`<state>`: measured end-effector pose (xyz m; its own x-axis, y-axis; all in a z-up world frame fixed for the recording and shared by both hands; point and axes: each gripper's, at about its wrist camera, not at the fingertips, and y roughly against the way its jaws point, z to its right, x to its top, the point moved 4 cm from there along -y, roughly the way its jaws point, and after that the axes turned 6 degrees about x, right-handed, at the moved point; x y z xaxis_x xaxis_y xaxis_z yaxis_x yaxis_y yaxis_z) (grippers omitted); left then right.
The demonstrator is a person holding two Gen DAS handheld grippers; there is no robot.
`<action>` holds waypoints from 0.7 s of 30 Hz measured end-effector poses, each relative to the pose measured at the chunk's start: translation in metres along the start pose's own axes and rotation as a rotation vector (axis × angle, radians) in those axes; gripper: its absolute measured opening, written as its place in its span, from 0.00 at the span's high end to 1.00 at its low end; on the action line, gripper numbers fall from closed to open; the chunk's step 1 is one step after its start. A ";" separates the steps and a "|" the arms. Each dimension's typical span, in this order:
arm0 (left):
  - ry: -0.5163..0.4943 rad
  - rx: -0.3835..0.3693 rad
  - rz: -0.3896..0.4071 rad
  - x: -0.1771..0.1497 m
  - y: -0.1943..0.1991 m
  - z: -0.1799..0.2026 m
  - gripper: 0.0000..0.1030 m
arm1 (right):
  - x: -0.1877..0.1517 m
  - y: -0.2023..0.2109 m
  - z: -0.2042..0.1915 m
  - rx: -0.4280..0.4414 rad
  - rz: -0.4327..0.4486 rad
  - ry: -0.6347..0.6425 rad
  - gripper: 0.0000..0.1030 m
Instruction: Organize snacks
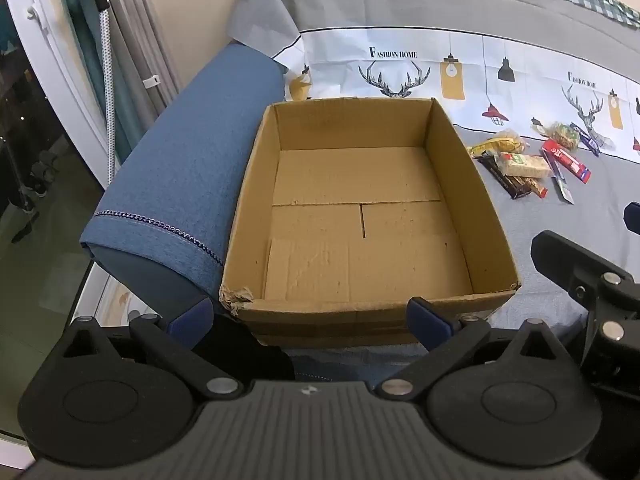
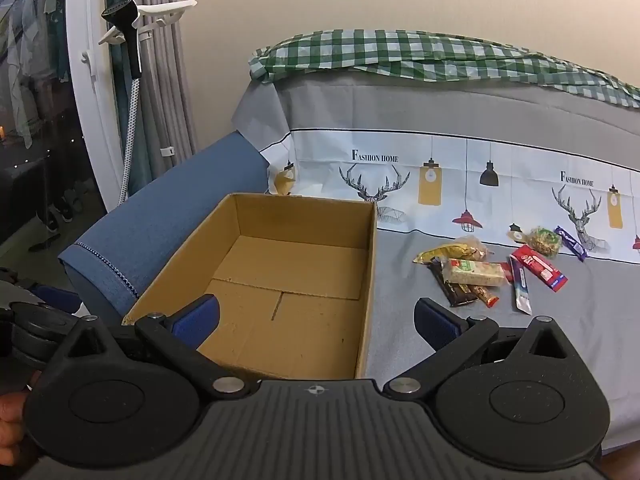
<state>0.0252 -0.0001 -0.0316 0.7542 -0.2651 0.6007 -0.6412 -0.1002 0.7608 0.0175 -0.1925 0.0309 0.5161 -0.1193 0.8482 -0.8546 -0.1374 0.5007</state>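
1 cardboard box (image 2: 256, 280), 2 grippers wide apart.

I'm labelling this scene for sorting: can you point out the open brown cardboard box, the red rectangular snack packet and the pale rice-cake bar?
Cardboard box (image 2: 370, 280): right wrist view, right wall.
Red snack packet (image 2: 540, 268): right wrist view, middle.
Pale rice-cake bar (image 2: 474, 273): right wrist view, wrapper centre.

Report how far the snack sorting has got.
Done: nothing yet; the cardboard box has nothing in it. In hand: nothing; the left gripper and right gripper both hold their jaws open with nothing between them. Left: the whole pile of snacks lies on the grey cover beside the box, to its right.
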 end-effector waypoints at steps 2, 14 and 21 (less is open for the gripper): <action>0.000 -0.001 0.001 0.000 0.000 0.000 0.00 | 0.000 0.000 0.000 0.000 0.000 0.000 0.00; 0.005 0.000 0.002 0.004 0.000 0.003 0.00 | -0.003 -0.005 0.002 0.001 -0.010 0.000 0.00; 0.003 0.001 0.002 0.003 -0.001 0.002 0.00 | -0.004 -0.005 0.002 0.000 -0.013 0.000 0.00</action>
<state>0.0278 -0.0026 -0.0306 0.7533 -0.2625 0.6030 -0.6429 -0.1004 0.7594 0.0201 -0.1929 0.0246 0.5269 -0.1175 0.8418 -0.8480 -0.1387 0.5114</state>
